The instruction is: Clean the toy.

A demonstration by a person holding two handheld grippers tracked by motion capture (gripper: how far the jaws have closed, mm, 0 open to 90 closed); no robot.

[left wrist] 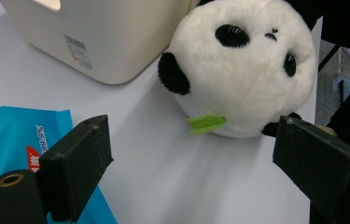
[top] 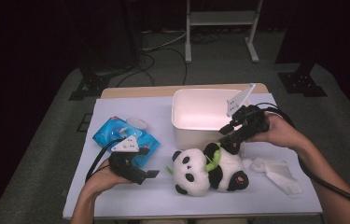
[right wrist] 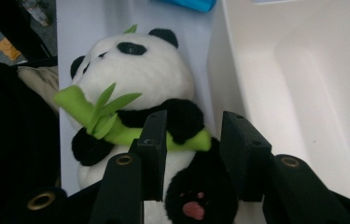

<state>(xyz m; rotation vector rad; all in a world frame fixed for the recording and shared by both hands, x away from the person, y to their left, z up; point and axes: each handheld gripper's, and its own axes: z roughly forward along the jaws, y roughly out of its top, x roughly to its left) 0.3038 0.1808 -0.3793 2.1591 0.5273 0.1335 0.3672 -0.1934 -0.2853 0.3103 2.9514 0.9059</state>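
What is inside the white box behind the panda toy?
The white box looks empty: the high view shows a bare, brightly lit floor, and the right gripper view shows bare walls. The near corner behind its front wall and the right gripper is hidden.

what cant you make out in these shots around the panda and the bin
- Panda: in the right gripper view, the right gripper covers part of its belly; whether the pads touch it is unclear.
- Bin: label print in the left gripper view is too small to read.
- Blue packet: the left gripper partly covers it in the high view.
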